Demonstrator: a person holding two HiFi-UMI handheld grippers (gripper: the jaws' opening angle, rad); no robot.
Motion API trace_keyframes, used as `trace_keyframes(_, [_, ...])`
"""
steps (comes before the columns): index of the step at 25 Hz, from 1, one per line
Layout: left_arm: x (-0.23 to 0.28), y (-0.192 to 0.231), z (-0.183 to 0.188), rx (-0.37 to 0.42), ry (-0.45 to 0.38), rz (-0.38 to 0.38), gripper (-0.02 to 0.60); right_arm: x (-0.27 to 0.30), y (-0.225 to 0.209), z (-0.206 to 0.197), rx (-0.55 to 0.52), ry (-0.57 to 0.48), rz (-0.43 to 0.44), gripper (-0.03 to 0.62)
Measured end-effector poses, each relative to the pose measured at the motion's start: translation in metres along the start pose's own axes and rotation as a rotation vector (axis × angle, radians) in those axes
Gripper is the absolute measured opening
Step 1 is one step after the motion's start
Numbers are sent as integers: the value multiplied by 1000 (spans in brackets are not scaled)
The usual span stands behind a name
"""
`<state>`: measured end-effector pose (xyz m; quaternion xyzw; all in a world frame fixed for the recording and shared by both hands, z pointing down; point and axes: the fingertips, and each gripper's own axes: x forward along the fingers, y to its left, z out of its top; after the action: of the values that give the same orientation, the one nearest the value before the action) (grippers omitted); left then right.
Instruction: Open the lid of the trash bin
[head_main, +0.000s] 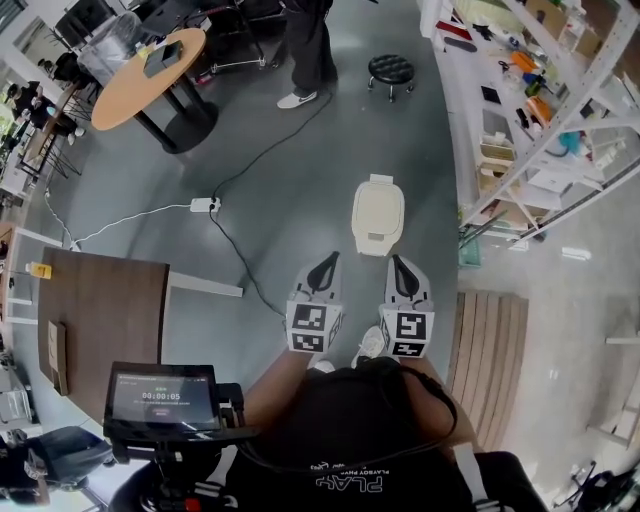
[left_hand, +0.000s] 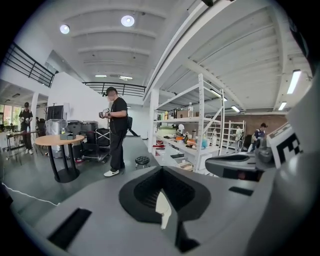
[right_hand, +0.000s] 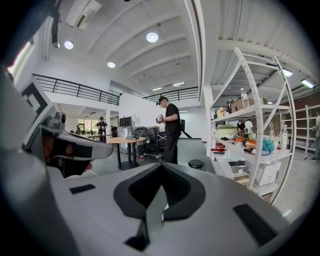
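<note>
The trash bin (head_main: 378, 214) is a small cream bin standing on the grey floor, seen from above with its lid down. My left gripper (head_main: 325, 268) and right gripper (head_main: 403, 268) are held side by side just short of the bin, pointing at it; neither touches it. Both are shut with nothing between the jaws. In the left gripper view the jaws of the left gripper (left_hand: 162, 172) meet, and a cream sliver shows through the slit below them. In the right gripper view the jaws of the right gripper (right_hand: 160, 167) likewise meet, and the bin itself is hidden behind them.
A person (head_main: 305, 50) stands at the far side beside a black stool (head_main: 390, 70). A round wooden table (head_main: 150, 75) stands far left. A power strip (head_main: 205, 205) and cables cross the floor. White shelving (head_main: 540, 120) lines the right; a wooden pallet (head_main: 490, 350) and brown desk (head_main: 100, 320) flank me.
</note>
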<state>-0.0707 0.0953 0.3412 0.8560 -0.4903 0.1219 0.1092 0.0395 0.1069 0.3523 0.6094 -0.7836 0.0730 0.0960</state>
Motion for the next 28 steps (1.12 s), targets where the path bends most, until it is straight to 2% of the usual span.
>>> trace_keyframes(16, [60, -24, -4, -12, 24, 32, -3, 29, -42, -11, 15, 7, 55, 2])
trace_keyframes(22, [60, -26, -4, -17, 31, 57, -3, 31, -44, -19, 13, 23, 88, 2])
trace_keyframes(28, [62, -37, -6, -20, 41, 49, -3, 26, -44, -21, 11, 39, 109, 2])
